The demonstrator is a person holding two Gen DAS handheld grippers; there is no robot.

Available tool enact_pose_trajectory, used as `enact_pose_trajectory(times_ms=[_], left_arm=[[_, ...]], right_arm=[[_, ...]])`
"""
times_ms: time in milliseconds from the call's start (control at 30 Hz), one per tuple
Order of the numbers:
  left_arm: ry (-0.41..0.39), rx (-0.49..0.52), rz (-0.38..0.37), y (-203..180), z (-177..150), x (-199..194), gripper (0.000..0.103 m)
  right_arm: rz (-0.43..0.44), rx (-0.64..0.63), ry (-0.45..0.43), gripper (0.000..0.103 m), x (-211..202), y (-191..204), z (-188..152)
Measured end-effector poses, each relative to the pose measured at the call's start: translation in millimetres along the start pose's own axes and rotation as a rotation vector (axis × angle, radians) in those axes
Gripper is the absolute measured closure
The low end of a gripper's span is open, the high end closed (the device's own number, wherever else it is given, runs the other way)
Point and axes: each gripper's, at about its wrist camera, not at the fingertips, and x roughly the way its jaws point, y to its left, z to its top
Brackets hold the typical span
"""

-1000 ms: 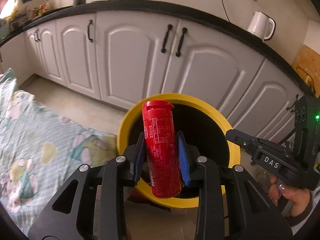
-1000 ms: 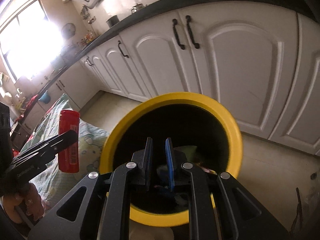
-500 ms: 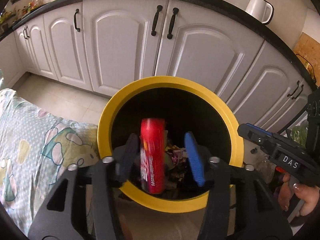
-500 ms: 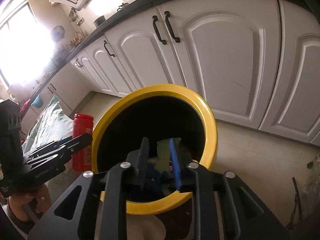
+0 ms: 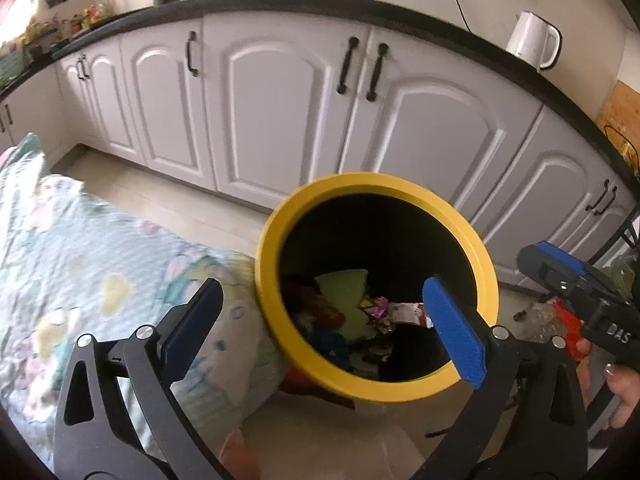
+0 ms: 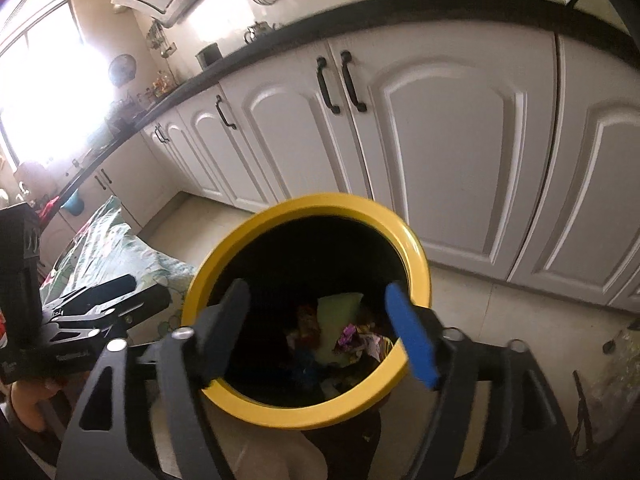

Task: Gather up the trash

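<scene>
A black bin with a yellow rim (image 5: 276,320) stands on the floor, holding a yellow-green scrap (image 5: 344,284) and crumpled wrappers (image 5: 376,308). My left gripper (image 5: 320,282) hovers over the bin's near edge, its jaws opening wide with nothing between them. In the right wrist view, my right gripper (image 6: 316,292) hangs above the same bin rim (image 6: 416,264), jaws opening and also empty. The right gripper (image 5: 540,260) shows at the right edge of the left wrist view. The left gripper (image 6: 140,292) shows at the left of the right wrist view. The red can is not clearly visible.
White cabinets with black handles (image 5: 360,68) run behind the bin under a black countertop with a white kettle (image 5: 532,44). A floral cloth (image 5: 100,260) lies left of the bin. A person's hand (image 5: 616,384) grips the right tool. A clear bag (image 6: 624,348) sits on the floor at right.
The left jaws spread and the red can dropped from them into the bin. The right jaws went from nearly shut to wide apart. The bin has shifted right in the left wrist view.
</scene>
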Motion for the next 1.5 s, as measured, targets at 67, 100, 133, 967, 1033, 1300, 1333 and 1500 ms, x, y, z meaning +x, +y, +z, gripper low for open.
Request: enact_pose_trajectory(times_ms=[67, 100, 133, 967, 1033, 1300, 1333, 1500], left_arm=[[-0.018, -0.012, 0.016, 7, 0, -10, 0.011], [-0.026, -0.017, 0.023, 10, 0, -14, 0.011], [-0.037, -0.023, 0.030, 14, -1, -21, 0.011], [-0.298, -0.086, 0.182, 72, -72, -157, 0.011], [-0.318, -0.093, 0.195, 74, -83, -165, 0.011], [-0.401, -0.066, 0.218, 71, -107, -195, 0.011], [-0.409, -0.062, 0.223, 71, -109, -198, 0.011], [-0.425, -0.074, 0.226, 71, -114, -205, 0.011]], right_arm=[[0.004, -0.018, -0.024, 0.019, -8, 8, 2], [0.005, -0.023, -0.031, 0.017, -10, 11, 2], [0.007, -0.028, -0.039, 0.014, -13, 16, 1], [0.090, -0.165, -0.201, 0.006, -78, 117, -33], [0.084, -0.168, -0.233, 0.006, -84, 121, -44], [0.041, -0.195, -0.374, 0.006, -107, 140, -71], [0.039, -0.201, -0.393, 0.006, -110, 143, -74], [0.024, -0.269, -0.426, 0.006, -109, 158, -83]])
